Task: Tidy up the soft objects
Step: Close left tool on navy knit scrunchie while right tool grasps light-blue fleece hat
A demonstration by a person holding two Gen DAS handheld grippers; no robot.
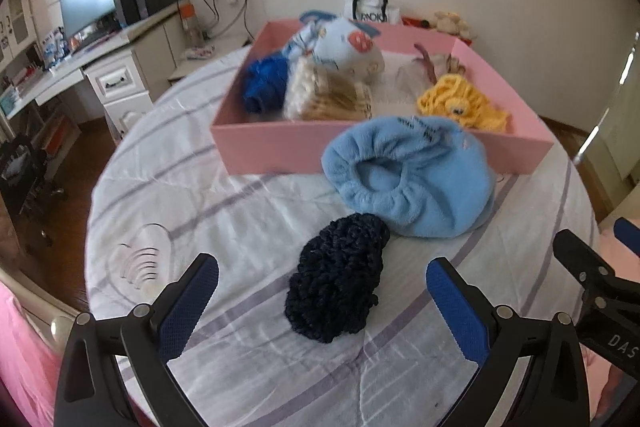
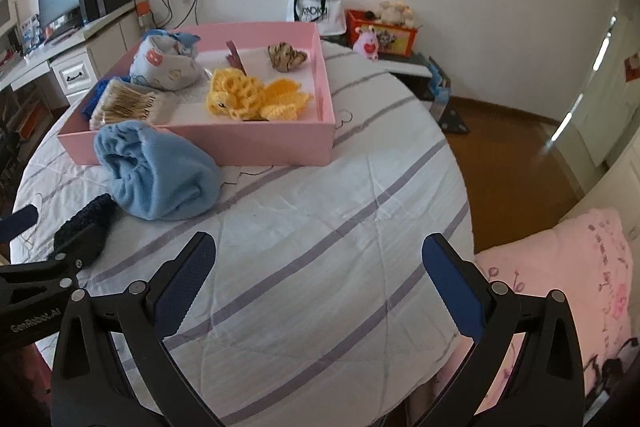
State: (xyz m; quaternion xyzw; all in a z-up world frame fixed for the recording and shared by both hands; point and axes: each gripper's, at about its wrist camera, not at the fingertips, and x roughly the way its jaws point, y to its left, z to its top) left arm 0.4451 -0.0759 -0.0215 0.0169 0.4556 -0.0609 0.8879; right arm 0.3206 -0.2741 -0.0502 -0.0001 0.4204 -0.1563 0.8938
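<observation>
A pink box sits on the striped bed and holds a yellow crochet piece, a beige knit, a blue yarn item and a printed plush. A light blue fleece hat lies in front of the box. A dark navy crochet piece lies nearer. My left gripper is open, its fingers either side of the navy piece, not touching. My right gripper is open and empty over bare bedding.
A desk with a monitor stands left of the bed. A pink pillow lies at the right. A white bag and an orange toy box stand behind the bed. Wooden floor lies to the right.
</observation>
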